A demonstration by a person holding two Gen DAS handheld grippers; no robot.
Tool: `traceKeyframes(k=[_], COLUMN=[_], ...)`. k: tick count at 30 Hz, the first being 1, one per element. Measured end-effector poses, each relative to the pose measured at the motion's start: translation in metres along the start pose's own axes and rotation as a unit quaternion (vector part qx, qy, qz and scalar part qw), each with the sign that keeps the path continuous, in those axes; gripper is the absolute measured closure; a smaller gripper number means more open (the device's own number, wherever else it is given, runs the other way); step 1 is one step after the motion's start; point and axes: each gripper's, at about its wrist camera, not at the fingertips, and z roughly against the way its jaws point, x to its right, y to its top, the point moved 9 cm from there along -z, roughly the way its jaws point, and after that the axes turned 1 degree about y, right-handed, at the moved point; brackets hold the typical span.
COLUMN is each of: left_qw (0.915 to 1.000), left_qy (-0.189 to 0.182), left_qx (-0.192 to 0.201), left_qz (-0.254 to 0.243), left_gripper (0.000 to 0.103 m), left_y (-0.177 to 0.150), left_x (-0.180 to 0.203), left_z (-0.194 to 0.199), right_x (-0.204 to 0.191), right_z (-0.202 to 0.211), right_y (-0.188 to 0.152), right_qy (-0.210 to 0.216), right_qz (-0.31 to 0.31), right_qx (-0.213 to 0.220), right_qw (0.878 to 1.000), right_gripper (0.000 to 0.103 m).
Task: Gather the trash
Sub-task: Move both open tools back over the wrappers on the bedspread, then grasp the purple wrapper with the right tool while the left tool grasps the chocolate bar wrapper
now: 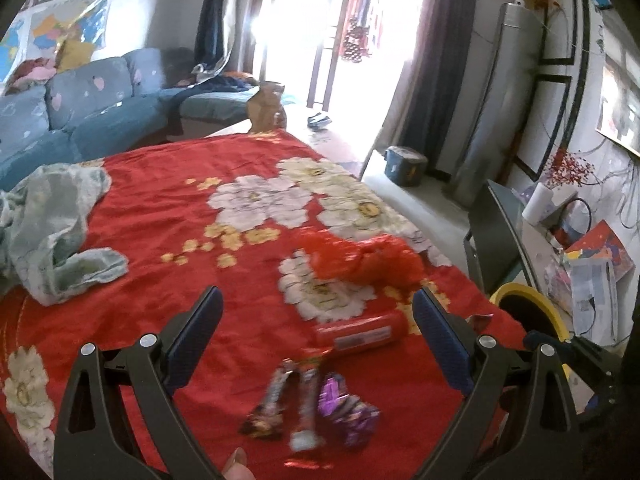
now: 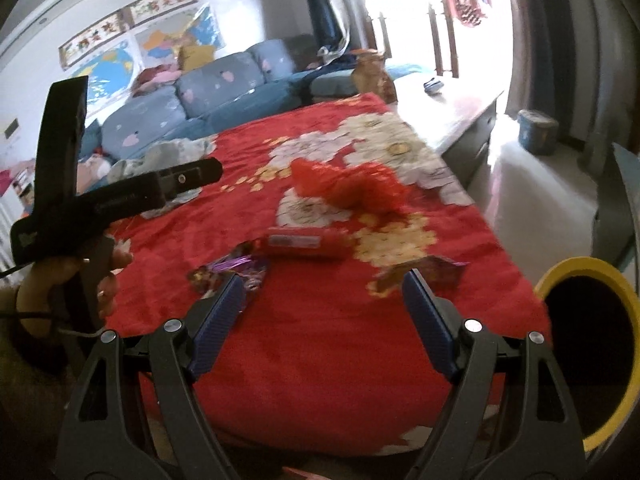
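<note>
Blurred wrappers (image 1: 308, 404) lie on the red flowered cloth (image 1: 160, 208) over the worktop, near a red tube (image 1: 360, 330) and crumpled red bag (image 1: 360, 260). Both the left hand-held gripper (image 1: 316, 340) and right hand-held gripper (image 2: 322, 312) gape wide, empty. The yellow-rimmed bin (image 2: 592, 272) is cut off

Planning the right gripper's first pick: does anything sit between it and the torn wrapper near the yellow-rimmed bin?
Nothing visible does. The right gripper is open above bare red cloth, and the torn wrapper lies just beyond its fingertip, beside the yellow-rimmed bin.
</note>
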Motion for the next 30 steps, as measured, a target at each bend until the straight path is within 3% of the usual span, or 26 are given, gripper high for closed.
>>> traceKeyframes(k=[4,12,15,20,23,30], left_qw=[0.9999,0.9989,0.998,0.9932,0.9896,0.9827], left_qy=[0.011,0.011,0.005,-0.024,-0.042,-0.066], left_qx=[-0.007,-0.038,-0.053,-0.094,-0.116,-0.154], left_qz=[0.01,0.025,0.035,0.064,0.073,0.079], left_gripper=[0.01,0.013,0.022,0.047,0.055,0.064], left_y=[-0.006,-0.031,-0.042,-0.066,-0.079,-0.102], left_x=[-0.023,-0.05,-0.058,-0.063,-0.061,-0.053], left_z=[0.003,0.002,-0.003,-0.013,-0.02,-0.034], right_x=[-0.017,-0.045,-0.053,-0.06,-0.063,-0.061], right_z=[-0.016,-0.041,-0.051,-0.065,-0.07,-0.079], right_y=[-0.004,-0.013,-0.019,-0.026,-0.027,-0.033], right_qy=[0.016,0.043,0.053,0.059,0.06,0.06], right_qz=[0.008,0.023,0.025,0.025,0.024,0.021], right_qx=[-0.018,-0.051,-0.068,-0.084,-0.087,-0.095], right_qw=[1.0,0.997,0.996,0.994,0.994,0.993], right_gripper=[0.033,0.051,0.06,0.068,0.072,0.086])
